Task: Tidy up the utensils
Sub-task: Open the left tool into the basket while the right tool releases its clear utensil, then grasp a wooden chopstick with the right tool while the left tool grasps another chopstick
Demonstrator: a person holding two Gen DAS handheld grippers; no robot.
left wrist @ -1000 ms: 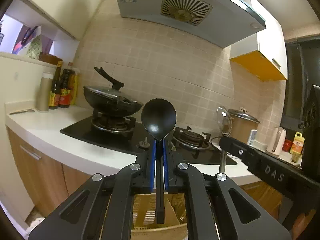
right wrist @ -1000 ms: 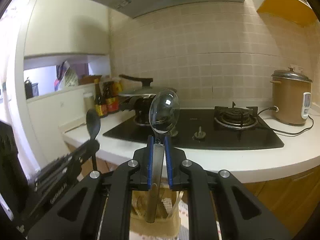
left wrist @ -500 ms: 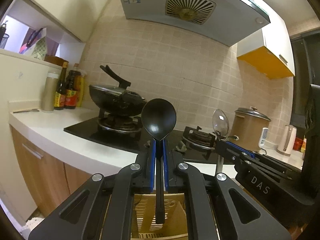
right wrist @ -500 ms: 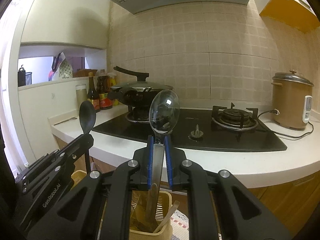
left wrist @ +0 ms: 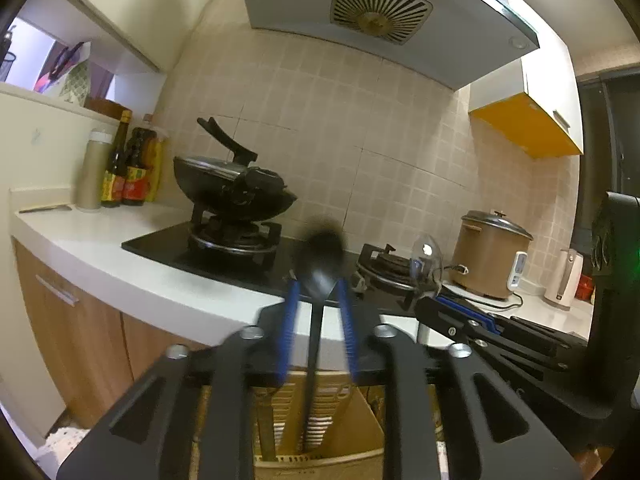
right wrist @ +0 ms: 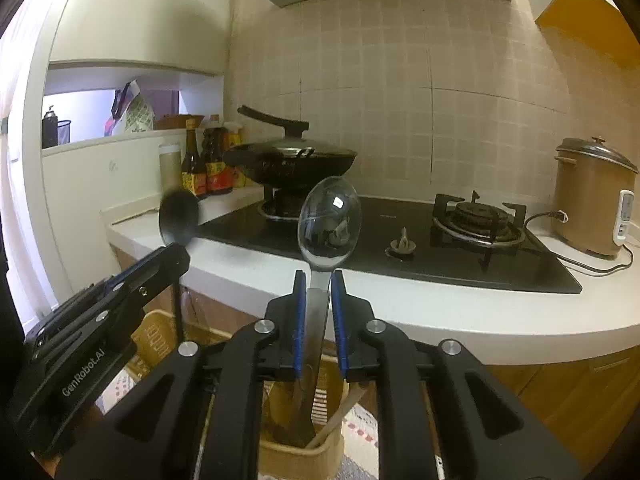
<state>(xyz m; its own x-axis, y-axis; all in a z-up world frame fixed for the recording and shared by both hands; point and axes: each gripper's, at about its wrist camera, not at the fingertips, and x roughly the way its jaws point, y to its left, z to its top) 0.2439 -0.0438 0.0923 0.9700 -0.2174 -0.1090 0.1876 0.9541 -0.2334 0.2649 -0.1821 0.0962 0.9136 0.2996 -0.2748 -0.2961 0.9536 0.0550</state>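
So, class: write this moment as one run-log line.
left tongs: just opened, black spoon loose between jaws | right tongs: just opened, steel spoon between jaws | both over utensil basket

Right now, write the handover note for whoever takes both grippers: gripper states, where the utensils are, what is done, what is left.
Left gripper: jaws just opened, pads clear of the black spoon, which stands blurred between them over the beige holder.
Right gripper: jaws just opened; the steel spoon stands between the pads, its handle down in the utensil cup.
Done: both spoons brought over their containers.
Left: confirm both have dropped in, then withdraw.
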